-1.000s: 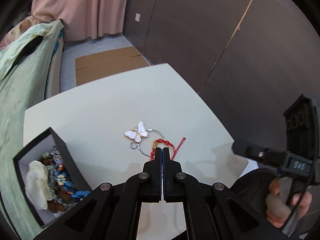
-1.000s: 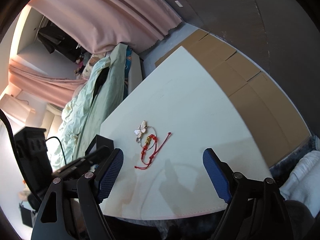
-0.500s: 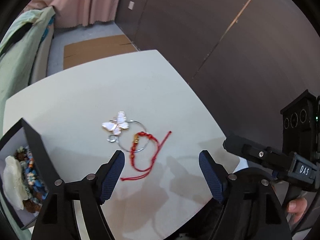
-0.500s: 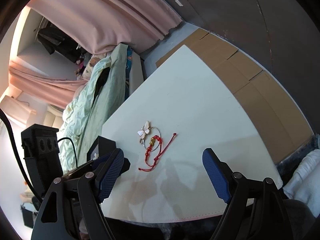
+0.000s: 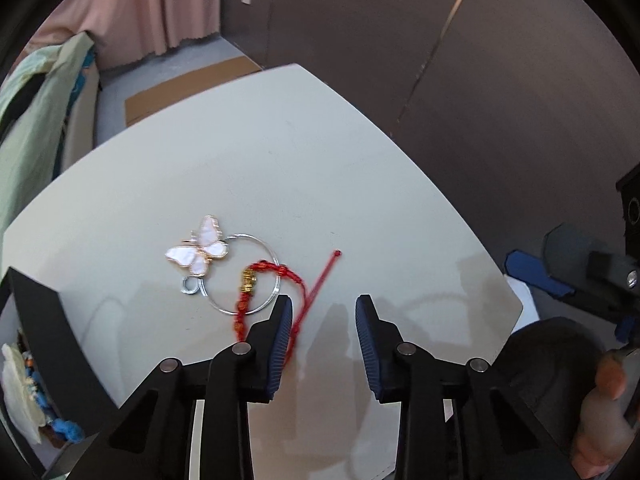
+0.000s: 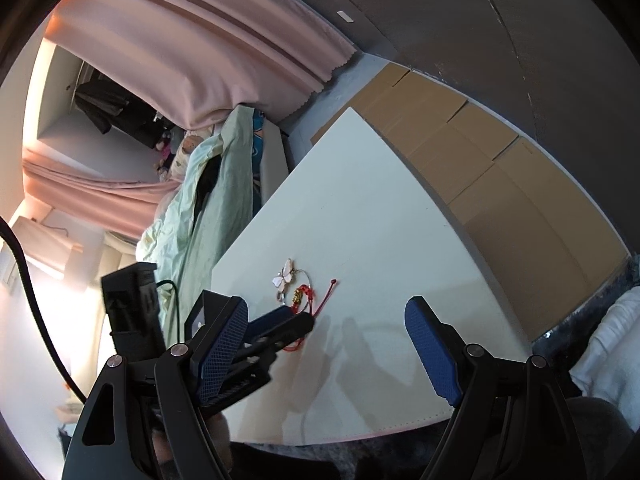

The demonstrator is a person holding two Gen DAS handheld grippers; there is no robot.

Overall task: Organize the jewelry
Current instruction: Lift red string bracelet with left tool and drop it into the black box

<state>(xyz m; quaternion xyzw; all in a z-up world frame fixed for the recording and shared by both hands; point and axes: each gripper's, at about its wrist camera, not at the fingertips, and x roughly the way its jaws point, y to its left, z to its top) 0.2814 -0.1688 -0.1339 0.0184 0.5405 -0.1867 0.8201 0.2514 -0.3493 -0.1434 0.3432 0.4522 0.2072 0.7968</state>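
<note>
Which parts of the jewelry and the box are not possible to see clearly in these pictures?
- Red cord bracelet: left wrist view, its near end is behind the left gripper finger.
- Black jewelry box: left wrist view, cut by the frame edge; contents mostly hidden.
- Butterfly bangle: right wrist view, too small for detail.
- Box: right wrist view, behind the right gripper finger.

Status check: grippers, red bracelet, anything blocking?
Left gripper open, low at red bracelet. Right gripper open, empty. Bracelet on table, overlapping butterfly ring. Nothing else blocking.
</note>
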